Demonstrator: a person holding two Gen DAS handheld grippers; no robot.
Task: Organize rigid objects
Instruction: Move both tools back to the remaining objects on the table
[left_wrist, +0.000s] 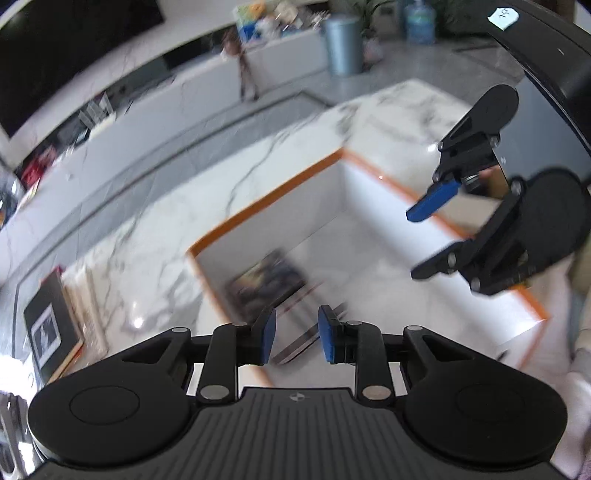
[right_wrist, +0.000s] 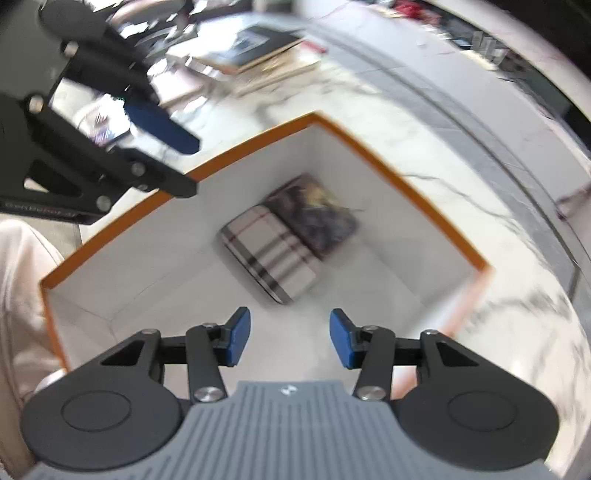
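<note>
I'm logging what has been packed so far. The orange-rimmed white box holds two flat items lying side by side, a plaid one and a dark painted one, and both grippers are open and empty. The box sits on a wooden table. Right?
Not wood: the table is white marble with grey veins, as the right wrist view shows. The rest holds: the box contains the plaid item beside the dark painted one, and the left gripper and right gripper are open and empty.

Each tool is matte black — the left tool (left_wrist: 296, 339) and the right tool (right_wrist: 290, 338) alike — with blue pads (right_wrist: 238, 338), silver screw heads, round disc housings and a ribbed grey body bearing a small round emblem.
</note>
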